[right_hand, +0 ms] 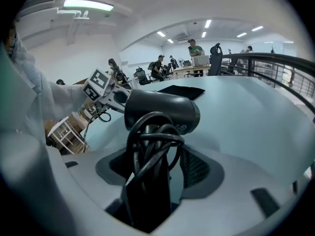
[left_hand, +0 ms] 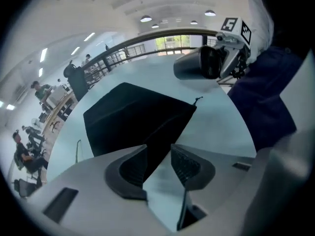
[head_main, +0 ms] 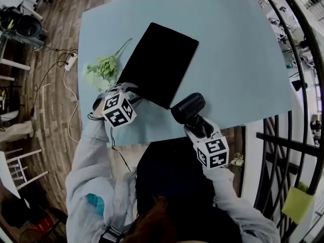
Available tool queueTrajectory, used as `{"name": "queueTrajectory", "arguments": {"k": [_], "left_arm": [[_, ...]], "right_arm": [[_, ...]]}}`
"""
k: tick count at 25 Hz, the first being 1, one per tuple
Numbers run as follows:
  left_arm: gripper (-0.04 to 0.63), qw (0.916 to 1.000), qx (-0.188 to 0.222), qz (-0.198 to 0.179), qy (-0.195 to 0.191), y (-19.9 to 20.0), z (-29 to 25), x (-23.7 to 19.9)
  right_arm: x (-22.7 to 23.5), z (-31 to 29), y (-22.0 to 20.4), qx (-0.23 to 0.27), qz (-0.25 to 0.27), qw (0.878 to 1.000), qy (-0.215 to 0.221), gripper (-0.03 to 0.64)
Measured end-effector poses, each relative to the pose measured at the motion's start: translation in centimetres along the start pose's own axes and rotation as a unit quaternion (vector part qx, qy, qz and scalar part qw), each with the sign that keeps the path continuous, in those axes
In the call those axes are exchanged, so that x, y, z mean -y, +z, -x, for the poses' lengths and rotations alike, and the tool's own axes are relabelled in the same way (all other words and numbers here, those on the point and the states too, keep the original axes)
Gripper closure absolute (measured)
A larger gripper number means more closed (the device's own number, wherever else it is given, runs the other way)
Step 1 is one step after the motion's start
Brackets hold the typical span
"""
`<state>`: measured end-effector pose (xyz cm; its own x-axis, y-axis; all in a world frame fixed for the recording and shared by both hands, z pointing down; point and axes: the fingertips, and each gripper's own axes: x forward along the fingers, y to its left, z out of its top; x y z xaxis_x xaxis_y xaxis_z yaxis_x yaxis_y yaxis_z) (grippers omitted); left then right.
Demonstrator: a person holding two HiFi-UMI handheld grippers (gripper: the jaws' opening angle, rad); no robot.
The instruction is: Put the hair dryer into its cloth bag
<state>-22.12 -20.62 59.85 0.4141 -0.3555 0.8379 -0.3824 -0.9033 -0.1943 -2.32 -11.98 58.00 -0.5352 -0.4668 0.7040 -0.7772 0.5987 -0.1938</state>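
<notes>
A flat black cloth bag (head_main: 159, 62) lies on the light blue table (head_main: 243, 59). My left gripper (head_main: 130, 90) hovers at the bag's near left corner. In the left gripper view its jaws (left_hand: 158, 163) stand open, with the bag (left_hand: 133, 117) edge showing in the gap and the pads not pressing it. My right gripper (head_main: 195, 121) is shut on the handle of the black hair dryer (head_main: 188, 108), just off the bag's near right corner. The dryer's cord is wound round the handle (right_hand: 162, 109) between the right gripper's jaws (right_hand: 157, 166). The barrel points toward the left gripper.
A sprig of green artificial flowers (head_main: 104, 67) lies on the table left of the bag. A dark metal railing (head_main: 298, 59) runs along the right. A white chair (head_main: 20, 166) and cables are on the wooden floor at left. The table's near edge is close to my body.
</notes>
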Motion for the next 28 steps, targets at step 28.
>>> {"name": "queueTrajectory", "arguments": {"k": [28], "left_arm": [[0.548,0.9858,-0.041,0.003,-0.163,2.3,-1.1,2.7]], "right_arm": [[-1.0,0.4,-0.4,-0.007,-0.005,1.000,0.006,0.328]]}}
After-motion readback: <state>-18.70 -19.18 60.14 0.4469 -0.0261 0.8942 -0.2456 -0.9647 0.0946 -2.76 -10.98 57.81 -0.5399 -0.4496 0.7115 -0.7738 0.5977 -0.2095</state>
